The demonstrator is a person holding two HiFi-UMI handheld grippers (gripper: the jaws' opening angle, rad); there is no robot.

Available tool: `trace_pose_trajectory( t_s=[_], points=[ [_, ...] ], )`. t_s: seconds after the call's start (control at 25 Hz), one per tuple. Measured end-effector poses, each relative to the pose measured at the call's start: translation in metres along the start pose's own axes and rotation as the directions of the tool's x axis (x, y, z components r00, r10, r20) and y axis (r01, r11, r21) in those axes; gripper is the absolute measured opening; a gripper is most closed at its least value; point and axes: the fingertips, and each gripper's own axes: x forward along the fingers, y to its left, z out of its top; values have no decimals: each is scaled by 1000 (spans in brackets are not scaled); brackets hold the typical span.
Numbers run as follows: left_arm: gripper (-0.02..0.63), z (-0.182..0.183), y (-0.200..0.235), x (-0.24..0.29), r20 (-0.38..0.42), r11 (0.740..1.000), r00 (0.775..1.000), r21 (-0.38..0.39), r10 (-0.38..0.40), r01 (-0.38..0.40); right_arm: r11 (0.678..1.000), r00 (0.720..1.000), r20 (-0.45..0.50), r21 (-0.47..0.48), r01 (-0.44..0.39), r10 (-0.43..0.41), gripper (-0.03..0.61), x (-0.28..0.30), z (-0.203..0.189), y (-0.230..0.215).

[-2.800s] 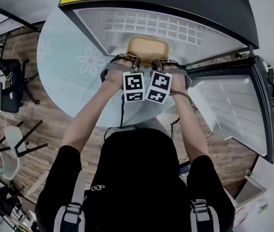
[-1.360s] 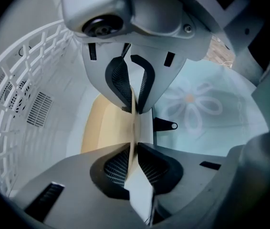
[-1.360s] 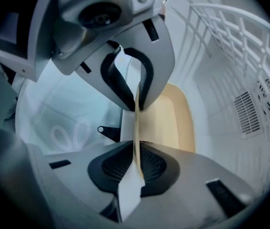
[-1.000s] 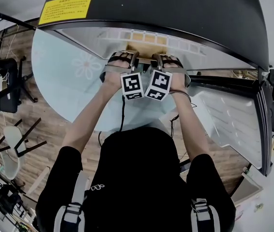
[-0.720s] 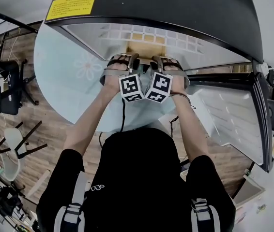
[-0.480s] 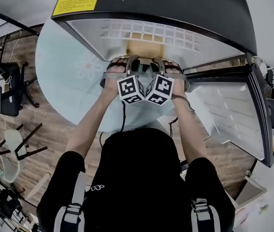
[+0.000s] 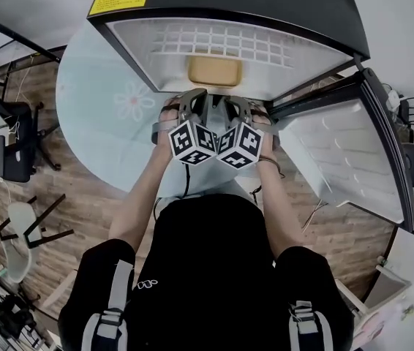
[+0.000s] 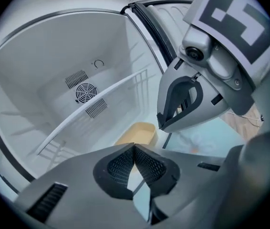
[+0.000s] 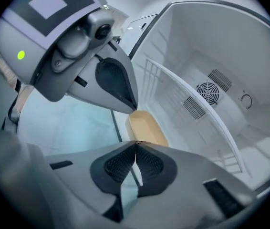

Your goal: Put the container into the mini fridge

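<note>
A tan rectangular container (image 7: pixel 213 70) lies on the floor of the open mini fridge (image 7: pixel 229 46), under its white wire shelf (image 7: pixel 221 42). The left gripper view shows the container (image 8: pixel 136 133) beyond the jaw tips, and so does the right gripper view (image 9: pixel 147 128). My left gripper (image 7: pixel 194 99) and right gripper (image 7: pixel 234 104) are side by side just in front of the fridge opening, both drawn back from the container. Each is shut with its pads together and nothing between them. In the left gripper view the right gripper (image 8: pixel 180 101) crosses the upper right.
The fridge door (image 7: pixel 346 159) stands swung open at the right. The fridge sits on a round pale-blue table (image 7: pixel 104 123) with flower prints. Chairs (image 7: pixel 13 145) and wooden flooring lie to the left. A small fan grille (image 8: pixel 85 93) sits on the fridge's back wall.
Both grippers have let go of the container and pulled back out of the fridge toward me. Their jaws have closed empty. The container stays on the fridge floor.
</note>
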Motion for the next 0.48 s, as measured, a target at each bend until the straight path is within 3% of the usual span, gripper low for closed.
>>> trace_pose_trajectory(
  t_s=[0.24, 0.48],
  points=[
    [14, 4, -9, -27, 74, 993, 997, -119, 33, -24, 990, 998, 55, 139, 11, -19, 8, -21, 5, 10],
    [14, 8, -11, -58, 139, 963, 987, -268, 83, -43, 960, 991, 115, 278, 30, -64, 8, -46, 12, 15]
  ],
)
